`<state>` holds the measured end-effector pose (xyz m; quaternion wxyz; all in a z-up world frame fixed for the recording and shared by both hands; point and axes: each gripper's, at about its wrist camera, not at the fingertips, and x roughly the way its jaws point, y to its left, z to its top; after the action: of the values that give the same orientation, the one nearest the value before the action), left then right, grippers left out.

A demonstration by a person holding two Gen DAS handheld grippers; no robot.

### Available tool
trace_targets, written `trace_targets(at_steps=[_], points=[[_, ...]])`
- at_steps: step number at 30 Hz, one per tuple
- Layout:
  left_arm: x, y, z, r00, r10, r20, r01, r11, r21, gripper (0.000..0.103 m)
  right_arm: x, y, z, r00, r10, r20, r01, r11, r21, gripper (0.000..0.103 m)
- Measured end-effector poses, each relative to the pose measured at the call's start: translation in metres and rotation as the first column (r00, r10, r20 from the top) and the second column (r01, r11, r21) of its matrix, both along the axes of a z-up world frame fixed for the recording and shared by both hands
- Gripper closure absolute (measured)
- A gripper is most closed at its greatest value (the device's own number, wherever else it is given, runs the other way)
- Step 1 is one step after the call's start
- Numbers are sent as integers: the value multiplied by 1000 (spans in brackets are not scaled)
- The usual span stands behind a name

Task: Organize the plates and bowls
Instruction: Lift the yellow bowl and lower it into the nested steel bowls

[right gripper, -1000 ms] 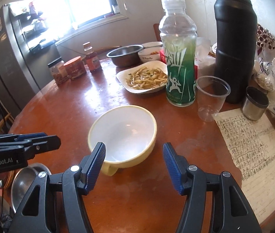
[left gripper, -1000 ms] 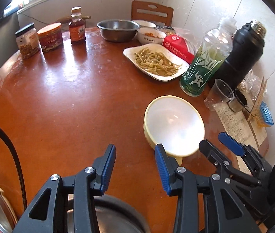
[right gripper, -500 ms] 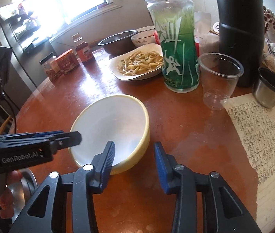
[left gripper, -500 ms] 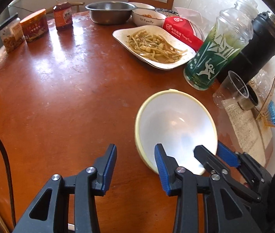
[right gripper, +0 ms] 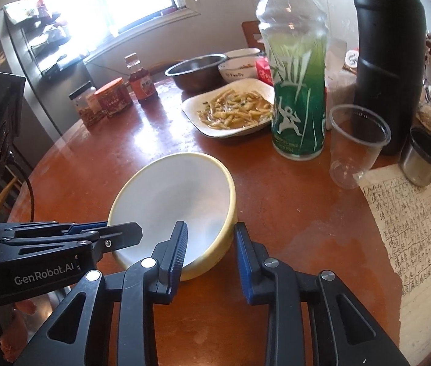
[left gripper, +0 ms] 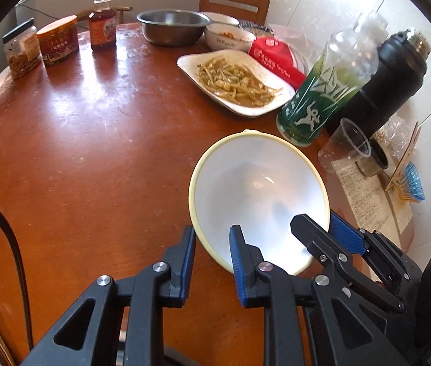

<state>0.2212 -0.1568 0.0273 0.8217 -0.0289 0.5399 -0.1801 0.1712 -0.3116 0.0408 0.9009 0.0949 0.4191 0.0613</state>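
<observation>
A pale yellow bowl with a white inside [left gripper: 258, 195] is tilted on the round brown table [left gripper: 78, 152]. It also shows in the right wrist view [right gripper: 179, 201]. My left gripper [left gripper: 212, 254] straddles its near-left rim, one finger inside and one outside. My right gripper [right gripper: 211, 244] is shut on the bowl's right rim, one finger inside and one outside the wall. A white plate of bean strips [left gripper: 233, 82] lies further back. A steel bowl [left gripper: 171, 26] and a white bowl [left gripper: 227, 35] stand at the far edge.
A green bottle [left gripper: 325, 97], a black flask [left gripper: 389, 79], a clear plastic cup [left gripper: 345, 146] and a small steel cup [right gripper: 422, 160] stand at the right. A handwritten paper [right gripper: 413, 228] lies at the right edge. Jars and a sauce bottle [left gripper: 102, 21] stand at the far left.
Both grippers have moved in onto the bowl's rim and narrowed. The bowl has tipped up from standing flat.
</observation>
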Motion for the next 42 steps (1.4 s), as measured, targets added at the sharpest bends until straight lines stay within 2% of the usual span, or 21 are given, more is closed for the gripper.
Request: trace_targets(at_steps=[10, 17, 26, 42], points=[[-46, 58, 53, 989, 78, 129, -75, 997, -30, 79, -24, 50, 39, 991, 96, 92, -97, 995, 5, 71], [-82, 98, 65, 975, 127, 182, -124, 992, -28, 79, -51, 91, 53, 977, 164, 139, -165, 986, -7, 71], [-118, 126, 60, 969, 153, 193, -152, 988, -24, 79, -82, 124, 53, 963, 223, 153, -221, 975, -32, 71], [-152, 136, 35, 972, 148, 185, -149, 989, -6, 79, -113, 137, 31, 955, 268, 129, -258, 962, -90, 71]])
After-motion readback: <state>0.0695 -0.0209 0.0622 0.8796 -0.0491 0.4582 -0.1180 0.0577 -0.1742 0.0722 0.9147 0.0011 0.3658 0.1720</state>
